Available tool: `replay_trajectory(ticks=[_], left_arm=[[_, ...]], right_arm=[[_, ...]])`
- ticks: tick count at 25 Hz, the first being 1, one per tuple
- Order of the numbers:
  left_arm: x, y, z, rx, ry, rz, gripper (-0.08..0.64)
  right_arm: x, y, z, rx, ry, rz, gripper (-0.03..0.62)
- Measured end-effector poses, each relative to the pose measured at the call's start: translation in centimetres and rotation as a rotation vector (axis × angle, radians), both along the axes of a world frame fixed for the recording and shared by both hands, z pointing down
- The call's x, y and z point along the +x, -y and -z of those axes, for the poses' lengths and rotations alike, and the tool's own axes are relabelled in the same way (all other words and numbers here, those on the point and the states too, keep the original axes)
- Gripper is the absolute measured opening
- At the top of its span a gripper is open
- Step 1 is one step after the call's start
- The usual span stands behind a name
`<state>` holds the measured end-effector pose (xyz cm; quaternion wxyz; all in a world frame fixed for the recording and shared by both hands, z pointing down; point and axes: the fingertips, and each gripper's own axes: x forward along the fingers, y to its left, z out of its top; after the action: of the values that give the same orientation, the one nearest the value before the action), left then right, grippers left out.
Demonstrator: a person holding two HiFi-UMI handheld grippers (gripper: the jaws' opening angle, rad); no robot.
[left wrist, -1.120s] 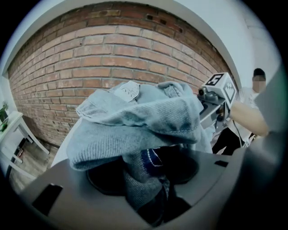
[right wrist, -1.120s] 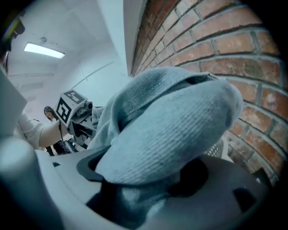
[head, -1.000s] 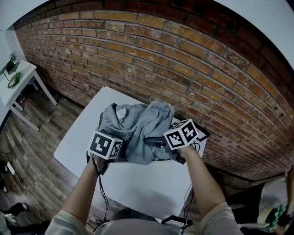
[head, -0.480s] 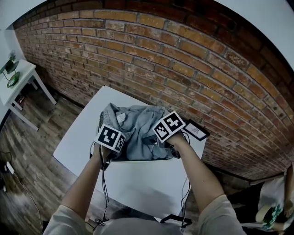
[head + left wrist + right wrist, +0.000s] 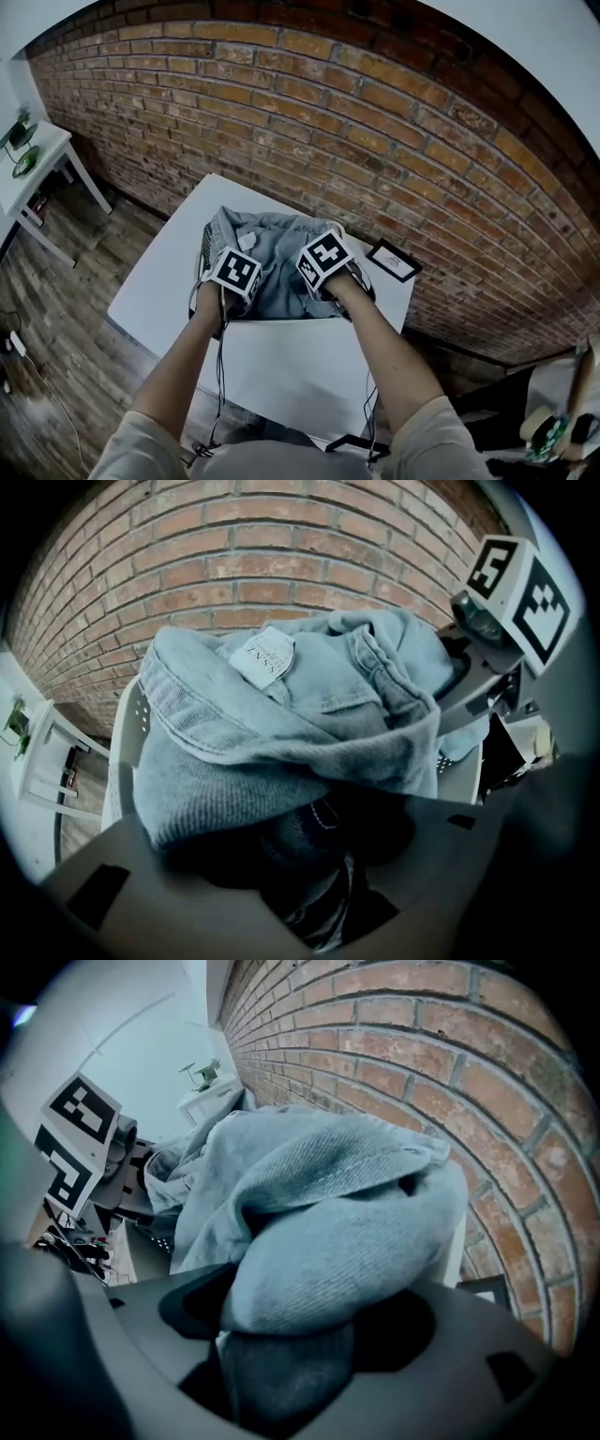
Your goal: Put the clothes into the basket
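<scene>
Light blue denim jeans lie bunched in a white perforated basket at the far end of the white table. My left gripper is at the pile's near left and is shut on a dark fold of the denim. Its jaws are half buried under the cloth. My right gripper is at the near right, shut on a thick roll of the same jeans. The basket's wall shows left of the pile. The basket's inside is hidden by cloth.
A small dark picture frame lies on the table just right of the basket. A brick wall stands close behind. A white side table is at the far left over the wooden floor. Cables hang from both grippers.
Both grippers moved forward and came closer together, carrying the jeans down. The pile stood high above the basket before and now sits lower and flatter inside it.
</scene>
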<state>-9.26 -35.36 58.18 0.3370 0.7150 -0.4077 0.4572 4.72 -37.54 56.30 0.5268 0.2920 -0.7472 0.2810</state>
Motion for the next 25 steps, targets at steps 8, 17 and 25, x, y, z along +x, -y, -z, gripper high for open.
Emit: replay_trajectory(ticks=[8,17,25], left_arm=[[-1.5,-1.9,1.9,0.007,0.07,-0.025,0.235],[-3.9,-2.8,9.1,0.278,0.002,0.036,0.23],[-1.3,-2.8,13.1,0.556,-0.153,0.074,0.189]], right_arm=[[0.6,-0.7,2.9,0.097,0.03,-0.041,0.373],[0.5,-2.0,7.7,0.267,0.179,-0.124,0.354],[-1.6,-3.1,11.0,0.44,0.321,-0.156,0.268]])
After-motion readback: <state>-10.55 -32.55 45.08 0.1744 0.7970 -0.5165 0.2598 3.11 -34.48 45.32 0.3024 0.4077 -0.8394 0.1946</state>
